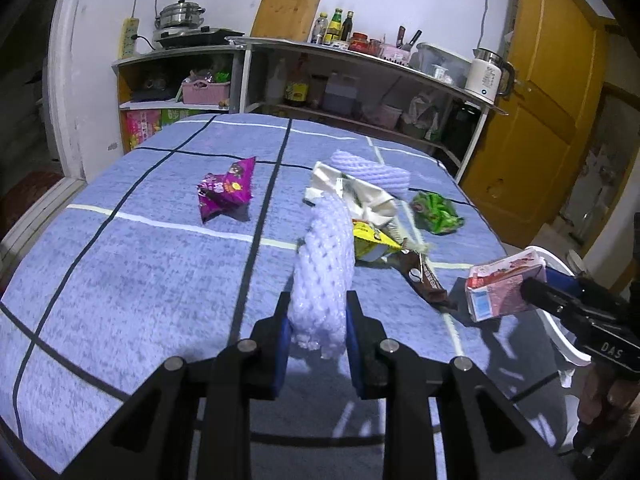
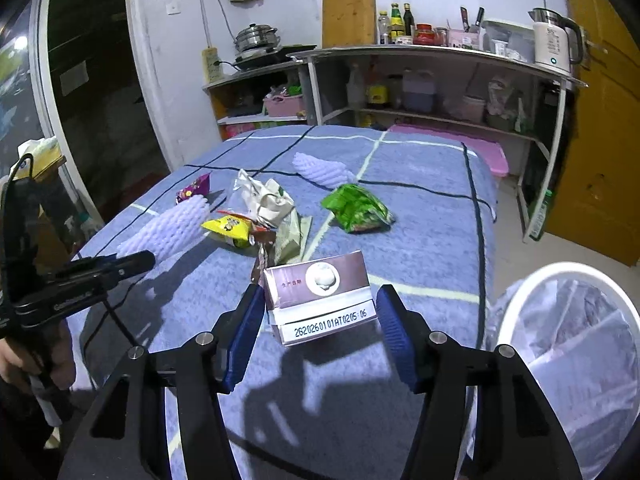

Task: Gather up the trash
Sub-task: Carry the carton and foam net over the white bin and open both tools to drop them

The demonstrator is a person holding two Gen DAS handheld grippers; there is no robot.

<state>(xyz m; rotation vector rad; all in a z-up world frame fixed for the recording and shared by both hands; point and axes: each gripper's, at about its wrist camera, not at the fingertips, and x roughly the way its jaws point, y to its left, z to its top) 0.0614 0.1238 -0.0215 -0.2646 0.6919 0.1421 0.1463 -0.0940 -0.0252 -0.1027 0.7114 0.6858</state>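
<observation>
My left gripper (image 1: 318, 300) is shut on a white foam net sleeve (image 1: 324, 264), which sticks up from between its blue pads above the blue checked tablecloth (image 1: 140, 280). In the right wrist view the same sleeve (image 2: 172, 228) juts from the left gripper (image 2: 140, 262) at the far left. My right gripper (image 2: 320, 294) holds a pink-and-white milk carton (image 2: 320, 300) off the cloth, its shadow below. From the left wrist view the carton (image 1: 500, 288) hangs at the right gripper's (image 1: 532, 288) tip.
On the cloth lie a purple wrapper (image 1: 226, 192), a crumpled white paper bag (image 1: 356, 196), a yellow wrapper (image 1: 372, 240), a brown wrapper (image 1: 424, 280), a green wrapper (image 2: 356, 208) and a second foam net (image 2: 320, 170). A white-rimmed bin (image 2: 516, 308) with a plastic liner stands right of the table.
</observation>
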